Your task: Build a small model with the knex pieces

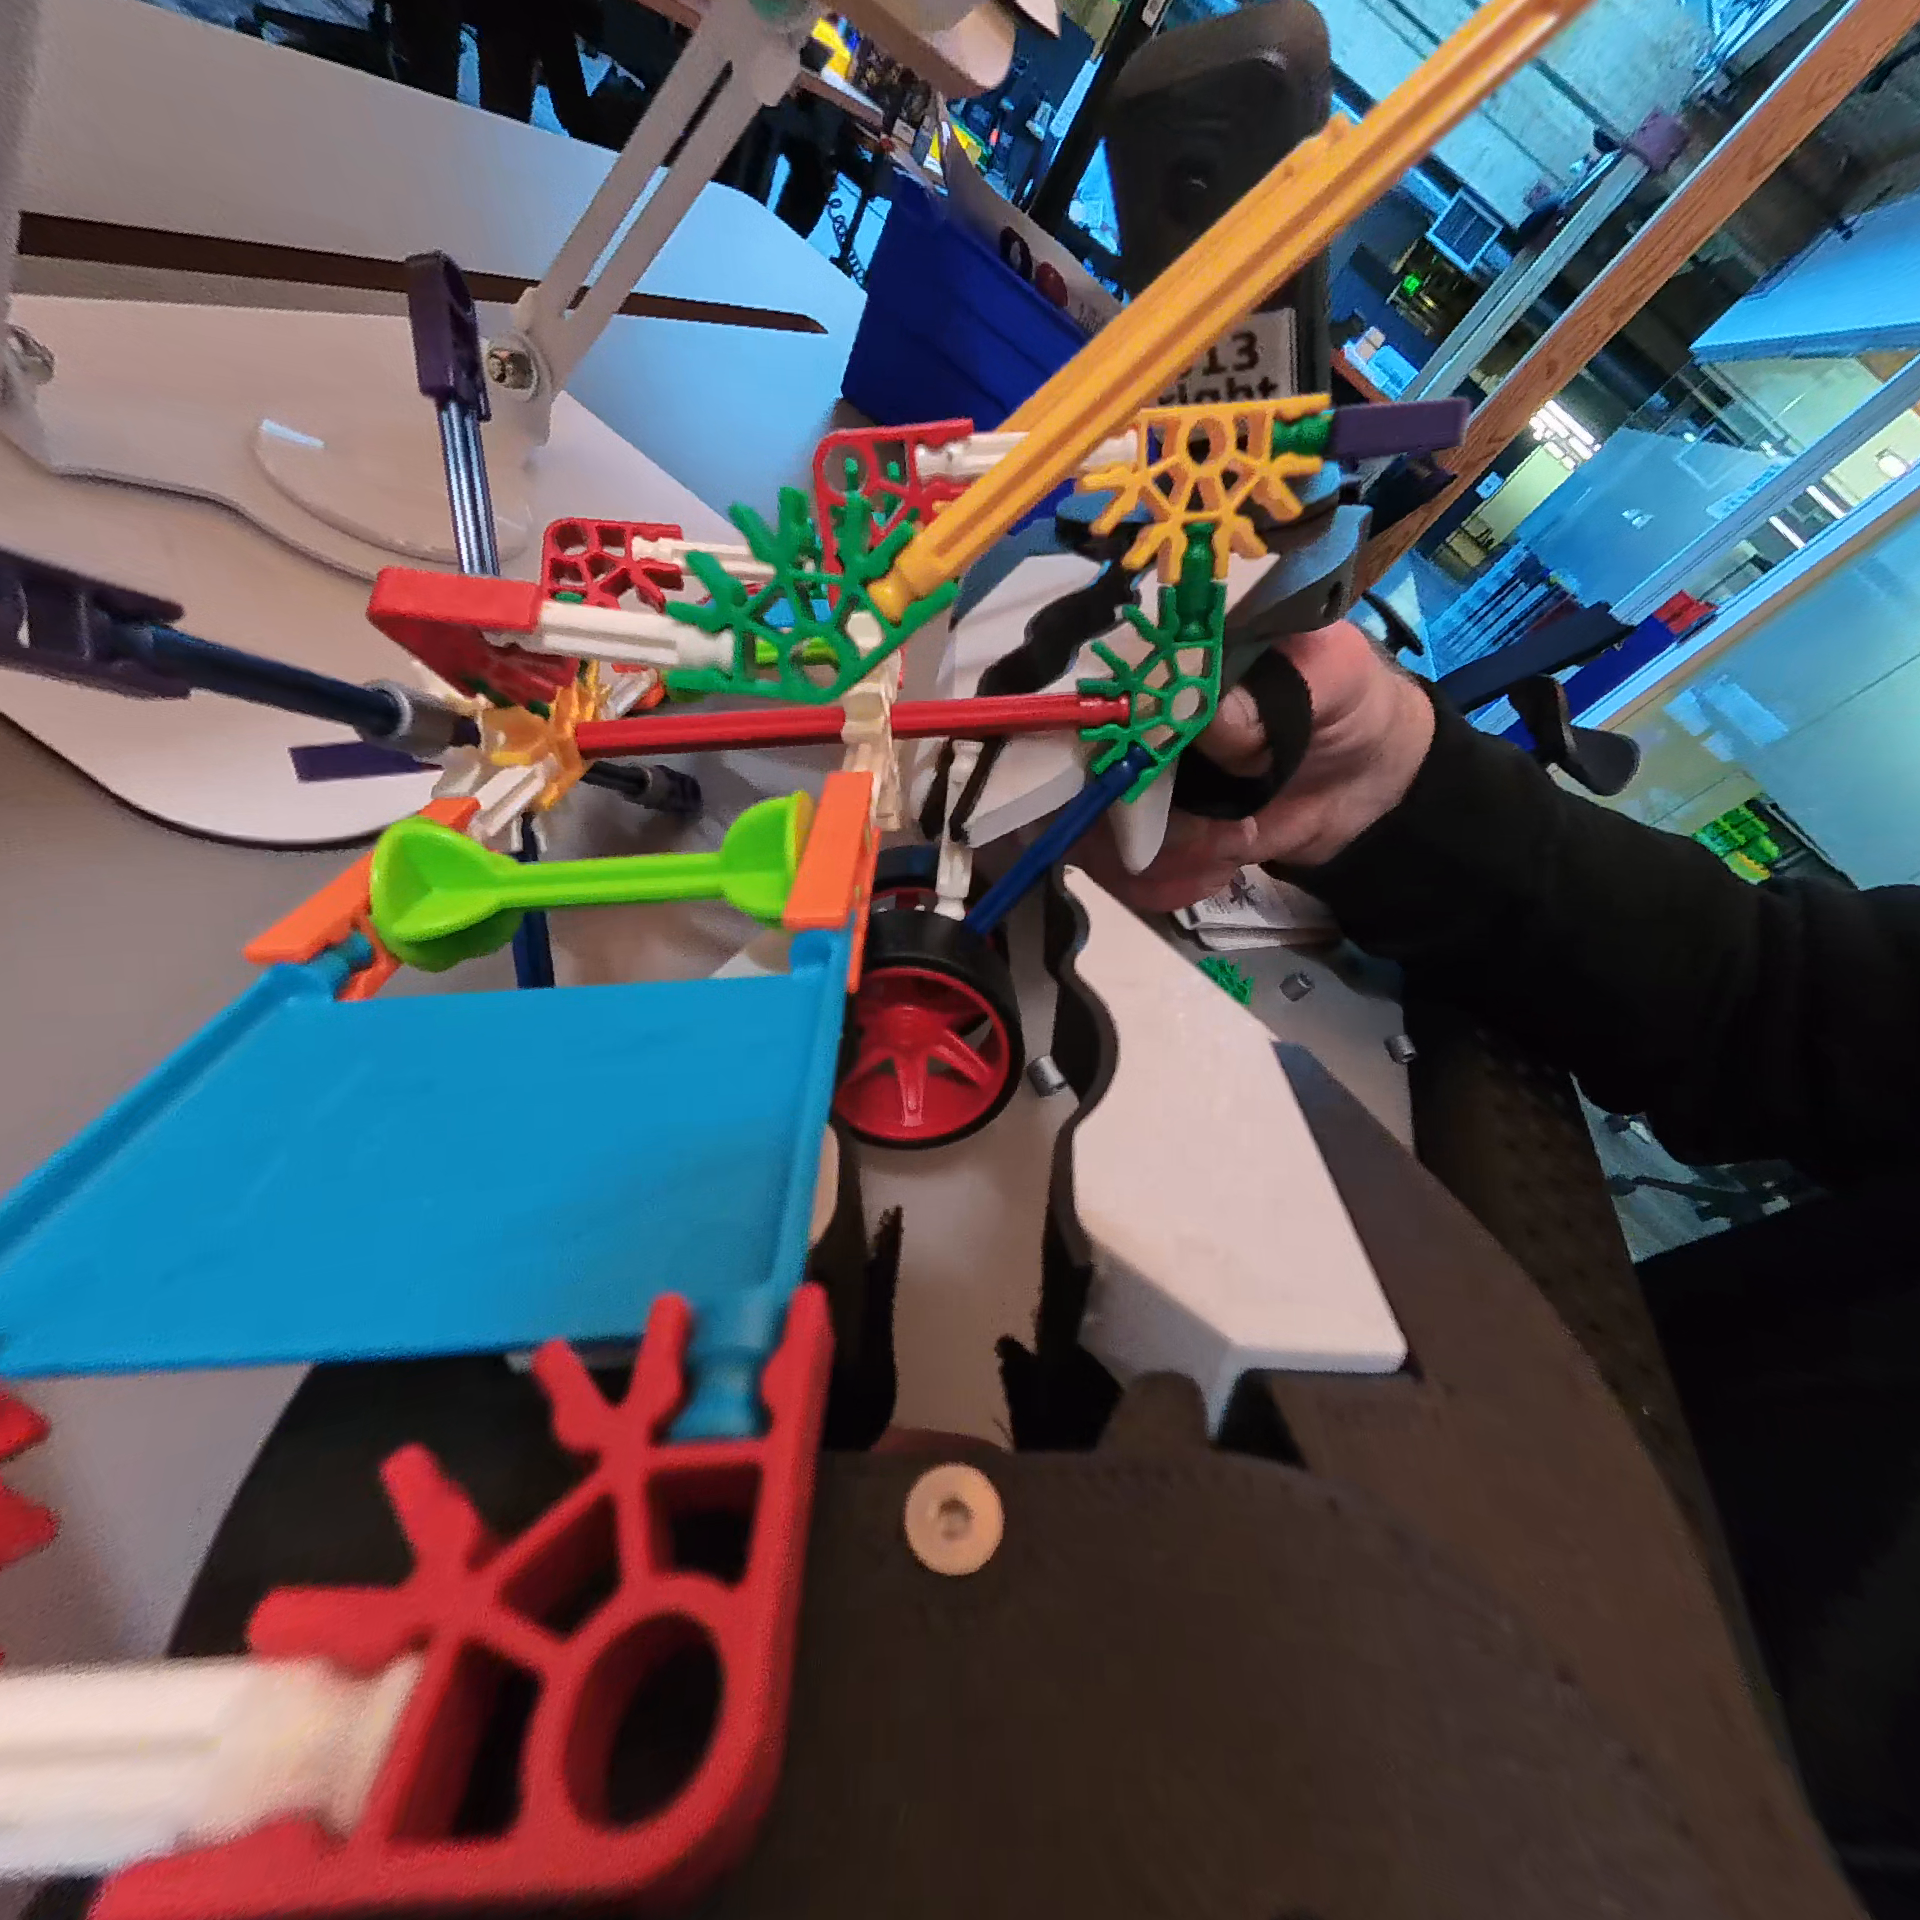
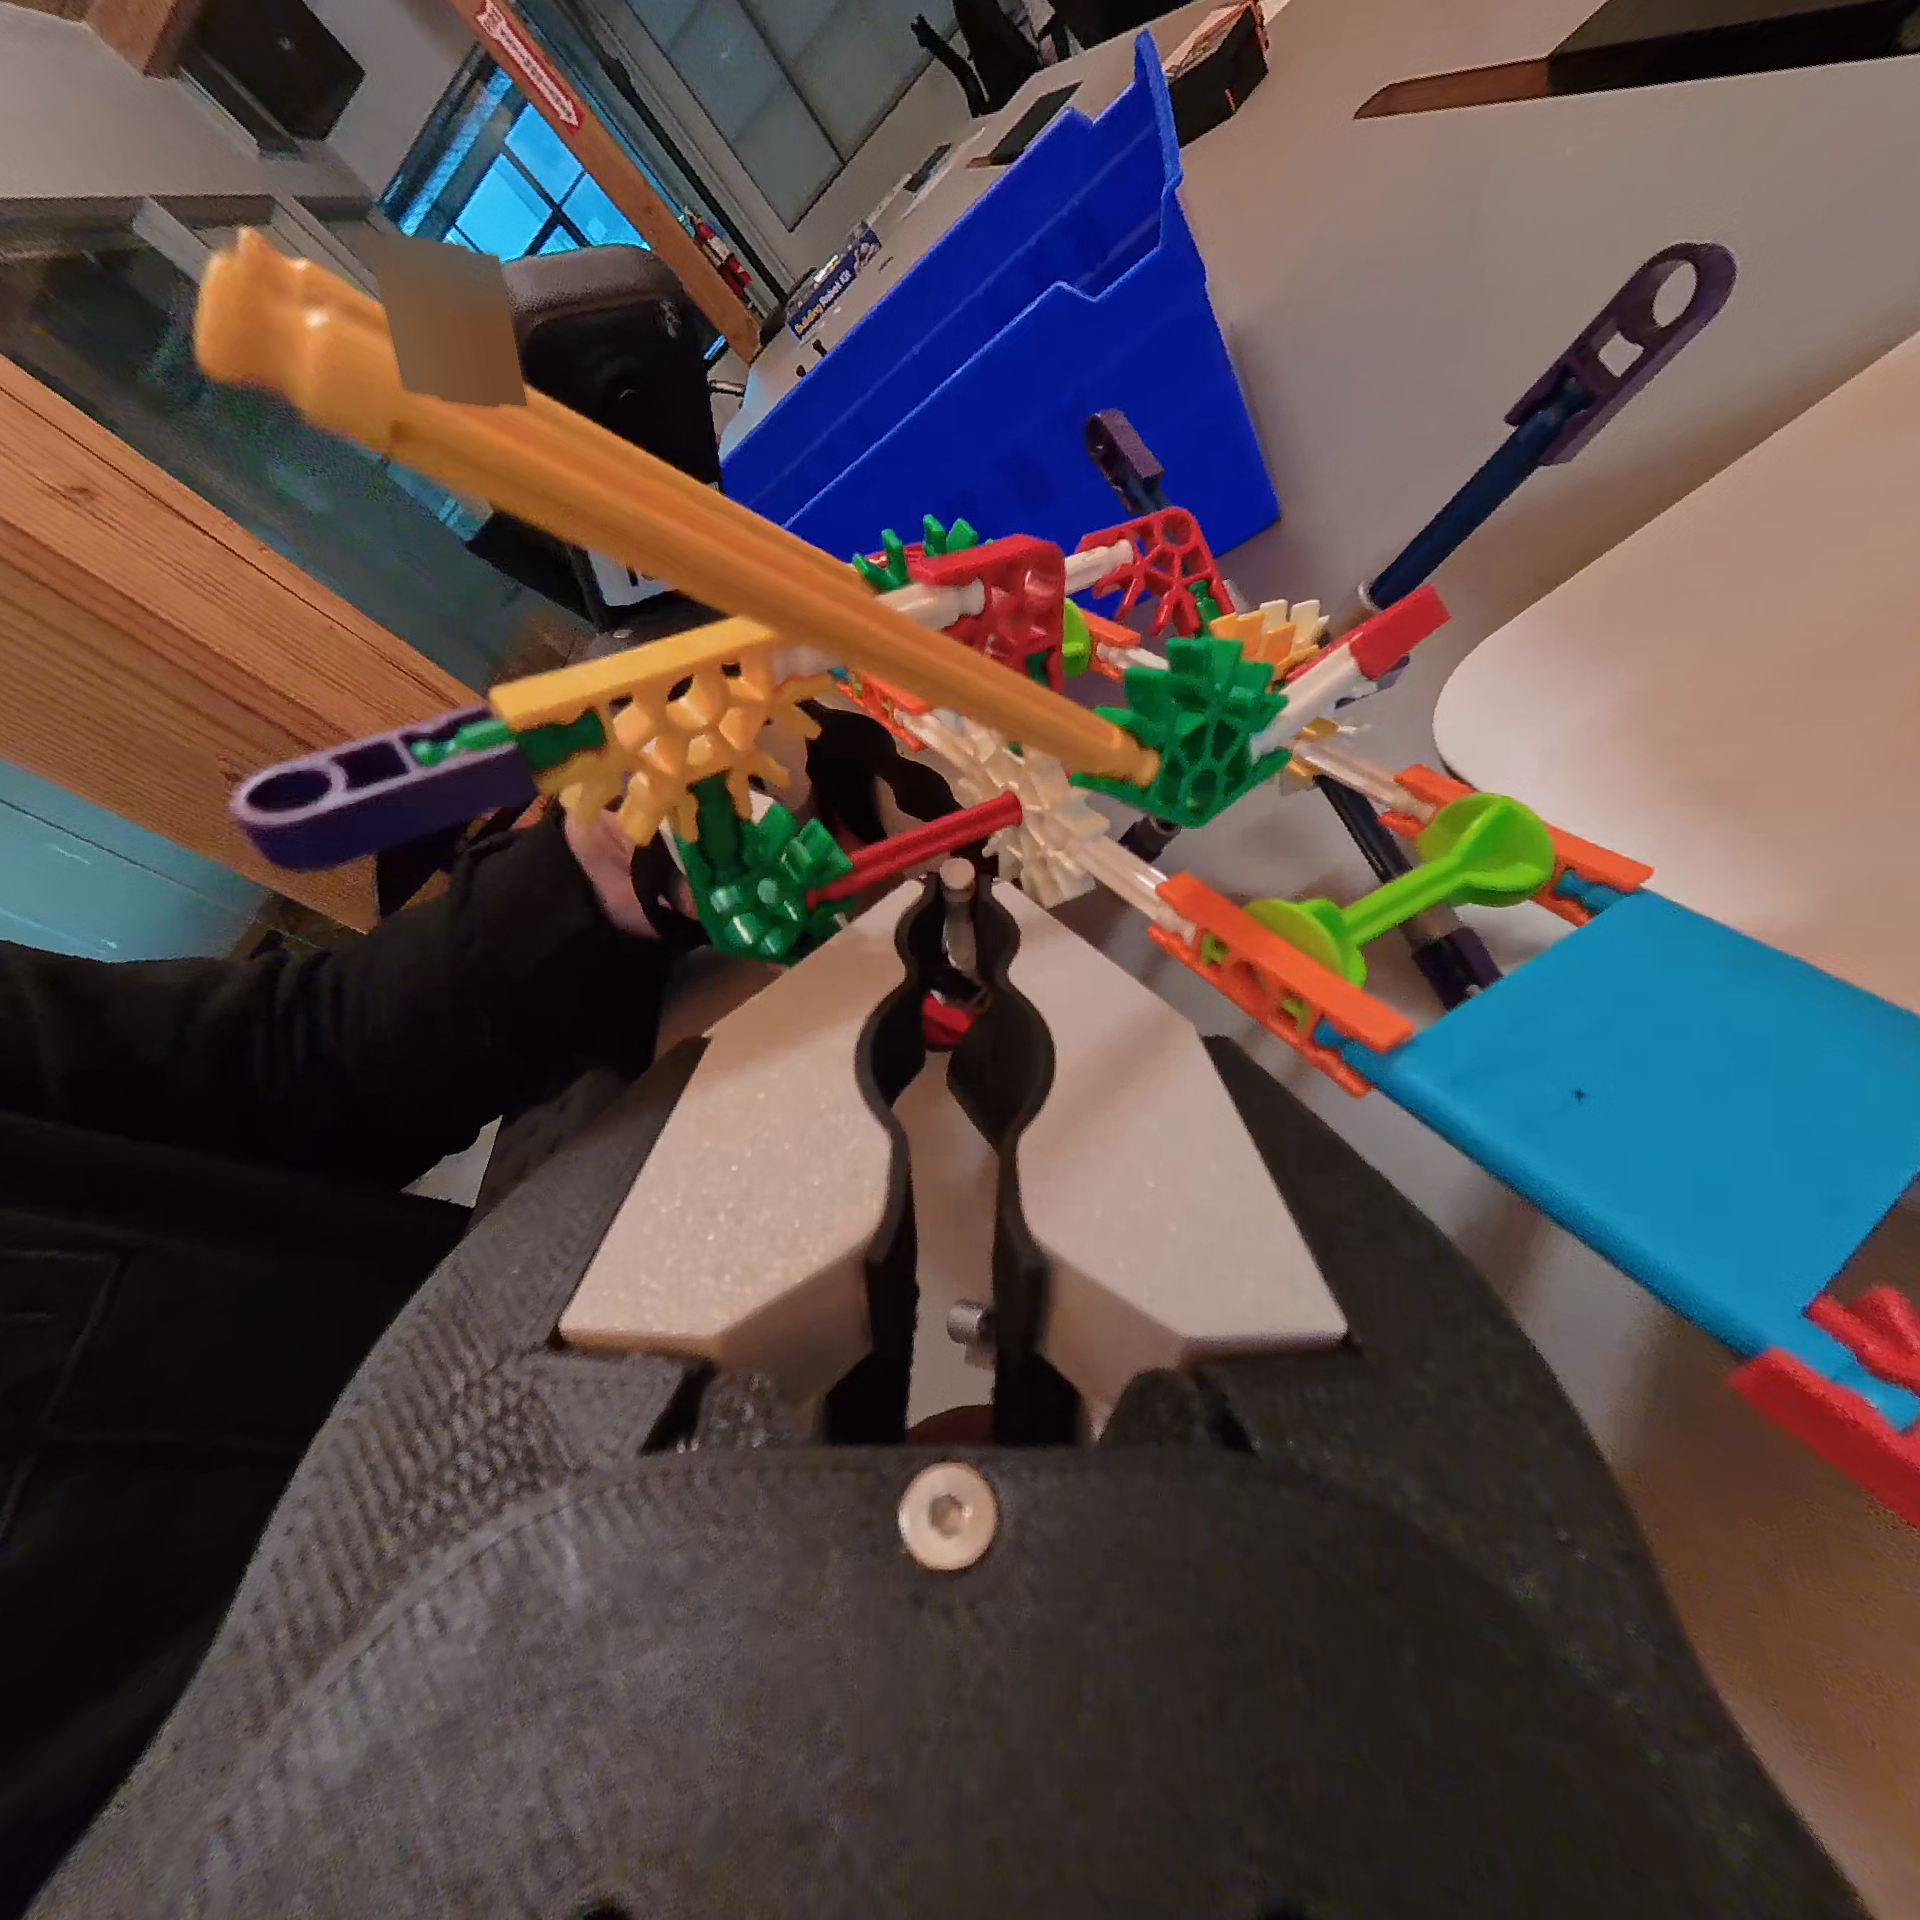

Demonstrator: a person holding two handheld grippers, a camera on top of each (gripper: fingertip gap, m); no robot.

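Observation:
A toy model built of coloured plastic rods and connectors sits between the two grippers on the pale table. It has a blue panel, a lime spool, a long yellow rod and a red-hubbed wheel. My right gripper is shut on the thin pale rod above the wheel; it also shows in the left wrist view, held by a hand. My left gripper has its jaws slightly apart, empty, facing the wheel. The blue panel hides its left finger.
A blue bin stands behind the model. A white stand base is at the back left. Small grey pieces and a green connector lie loose on the table. A wooden beam is on the far side. My left and right fingertips are right by each other.

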